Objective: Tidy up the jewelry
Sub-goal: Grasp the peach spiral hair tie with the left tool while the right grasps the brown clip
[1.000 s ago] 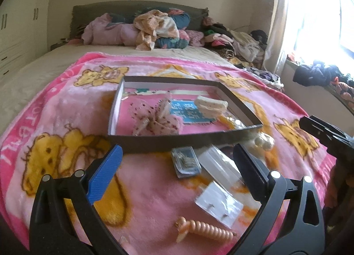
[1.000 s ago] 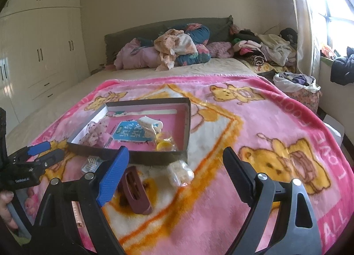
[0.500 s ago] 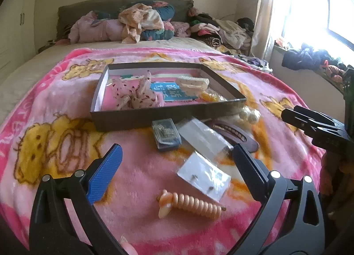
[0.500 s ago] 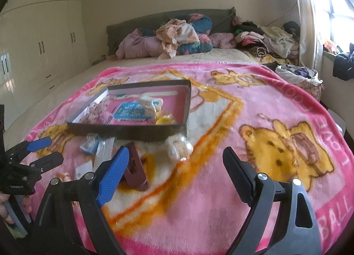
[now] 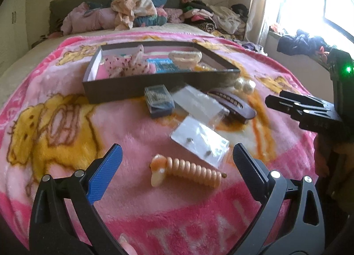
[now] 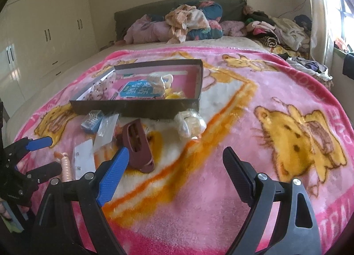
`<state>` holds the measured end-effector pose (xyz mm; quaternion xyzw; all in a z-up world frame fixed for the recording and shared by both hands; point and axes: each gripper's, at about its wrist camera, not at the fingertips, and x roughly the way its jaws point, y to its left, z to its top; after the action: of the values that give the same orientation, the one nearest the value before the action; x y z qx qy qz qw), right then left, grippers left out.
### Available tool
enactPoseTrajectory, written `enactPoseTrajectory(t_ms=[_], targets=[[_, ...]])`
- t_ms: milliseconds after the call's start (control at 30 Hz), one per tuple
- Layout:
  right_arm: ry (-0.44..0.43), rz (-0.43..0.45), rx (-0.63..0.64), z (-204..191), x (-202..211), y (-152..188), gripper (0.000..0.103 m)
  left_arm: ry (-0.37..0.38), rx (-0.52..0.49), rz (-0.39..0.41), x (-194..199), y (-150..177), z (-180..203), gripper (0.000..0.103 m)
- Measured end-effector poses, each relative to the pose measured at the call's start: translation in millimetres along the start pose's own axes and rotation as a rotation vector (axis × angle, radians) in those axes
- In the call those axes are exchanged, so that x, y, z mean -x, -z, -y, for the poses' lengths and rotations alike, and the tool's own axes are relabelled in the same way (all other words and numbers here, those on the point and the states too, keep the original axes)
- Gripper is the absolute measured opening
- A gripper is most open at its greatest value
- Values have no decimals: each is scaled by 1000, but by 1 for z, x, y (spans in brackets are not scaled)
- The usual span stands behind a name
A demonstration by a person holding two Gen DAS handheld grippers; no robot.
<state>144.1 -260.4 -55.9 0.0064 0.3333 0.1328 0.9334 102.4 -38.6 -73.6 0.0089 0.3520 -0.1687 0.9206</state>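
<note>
Here: peach ribbed spiral hair clip [image 5: 188, 172], lying flat on blanket [image 5: 66, 122].

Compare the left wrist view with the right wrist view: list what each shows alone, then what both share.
Left wrist only: the bright window and the whole peach spiral hair tie, which lies between the open left gripper fingers.

Right wrist only: white wardrobe doors and the large yellow bear print.

Both: the dark tray, the maroon hair clip, the pearl bundle, the earring card and the open right gripper.
</note>
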Motion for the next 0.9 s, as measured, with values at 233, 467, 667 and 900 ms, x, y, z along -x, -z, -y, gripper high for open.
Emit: enactPoseTrajectory(t_ms=[233,467,667,900], targets=[[-27,-34,33,-5,-9,4,84,1,0,-49,-15,9,-1,91],[-68,-55,70,-16,-20,-1,78,24,11,-60,-21,9,-4,91],[-101,-114,105,-28,-45,-7,68,20,-17,-78,-24,12,-1,80],[-82,-165,119,-37,-68,-17,56,24,-1,-83,-24,11,-2,49]])
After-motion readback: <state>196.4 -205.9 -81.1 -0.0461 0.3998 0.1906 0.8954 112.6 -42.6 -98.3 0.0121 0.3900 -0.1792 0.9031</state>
